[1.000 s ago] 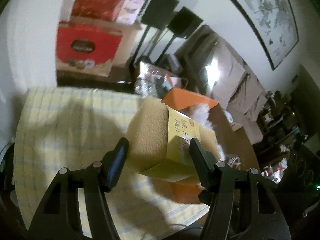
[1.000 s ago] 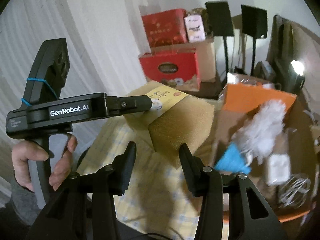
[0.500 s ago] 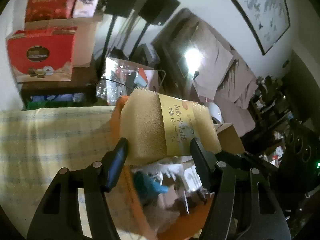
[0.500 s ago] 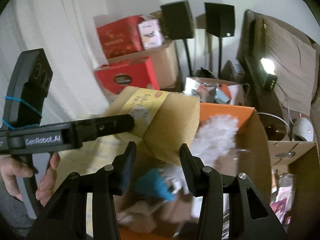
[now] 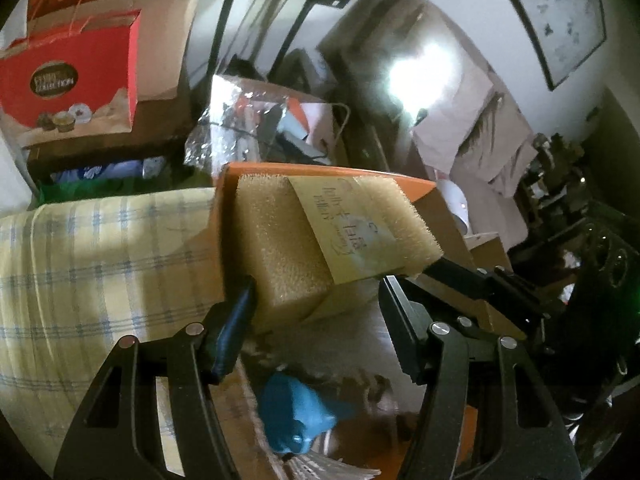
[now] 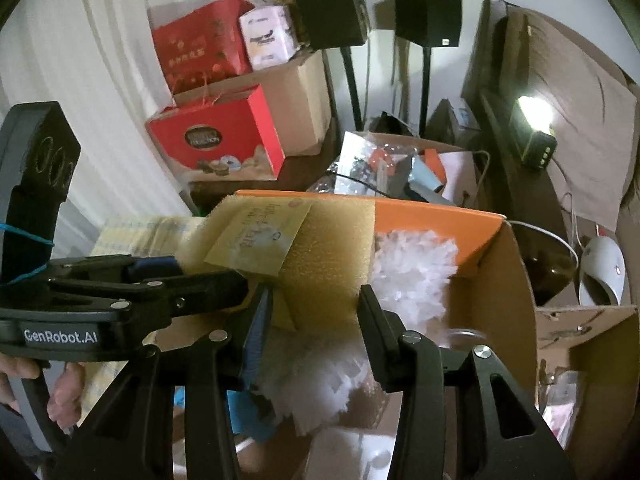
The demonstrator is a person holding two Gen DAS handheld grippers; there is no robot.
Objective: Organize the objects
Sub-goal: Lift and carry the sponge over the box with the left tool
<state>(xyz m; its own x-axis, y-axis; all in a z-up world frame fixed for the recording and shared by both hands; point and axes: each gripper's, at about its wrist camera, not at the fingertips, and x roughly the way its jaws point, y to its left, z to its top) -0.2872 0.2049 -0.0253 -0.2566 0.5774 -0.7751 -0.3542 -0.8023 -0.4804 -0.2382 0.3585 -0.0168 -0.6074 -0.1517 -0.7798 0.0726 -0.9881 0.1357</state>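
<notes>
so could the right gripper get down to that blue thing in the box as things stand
Probably not directly. The sponge, held between both grippers, fills the right gripper, and the white fluffy duster lies over the blue item inside the cardboard box.

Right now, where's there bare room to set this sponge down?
Bare room: the checked cloth left of the orange-rimmed box. Inside the box it is crowded: the white duster and blue handle fill it under the sponge.
</notes>
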